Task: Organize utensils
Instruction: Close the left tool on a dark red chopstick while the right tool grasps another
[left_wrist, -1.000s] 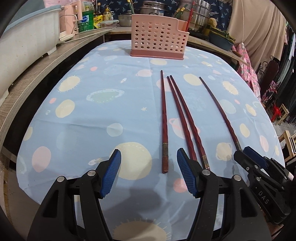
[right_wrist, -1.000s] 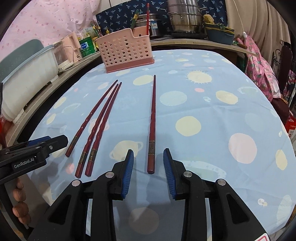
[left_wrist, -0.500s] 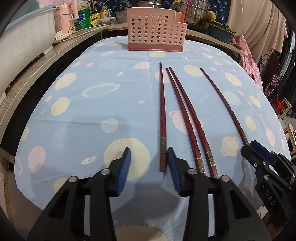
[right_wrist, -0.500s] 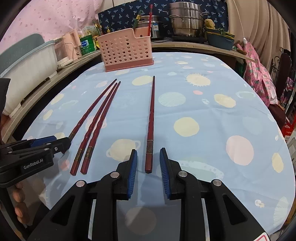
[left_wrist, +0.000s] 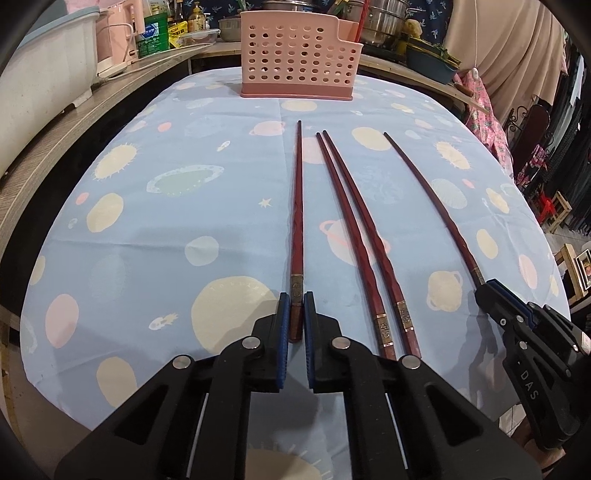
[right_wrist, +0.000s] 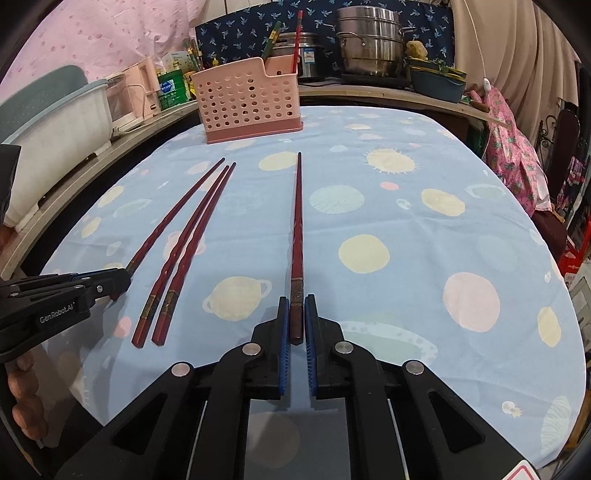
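Several dark red chopsticks lie on the blue planet-print tablecloth, tips toward a pink perforated utensil holder at the far edge. My left gripper is shut on the thick end of the leftmost chopstick. A pair of chopsticks lies just right of it. My right gripper is shut on the thick end of the rightmost chopstick. That gripper also shows in the left wrist view, and the left gripper shows in the right wrist view. The holder holds a red chopstick.
A wooden counter runs along the left and far sides with a white bin, bottles and steel pots. The table's right edge drops off by a pink patterned cloth.
Both grippers moved forward and closed their fingers onto the thick ends of their chopsticks; a second ago both were open and short of them.
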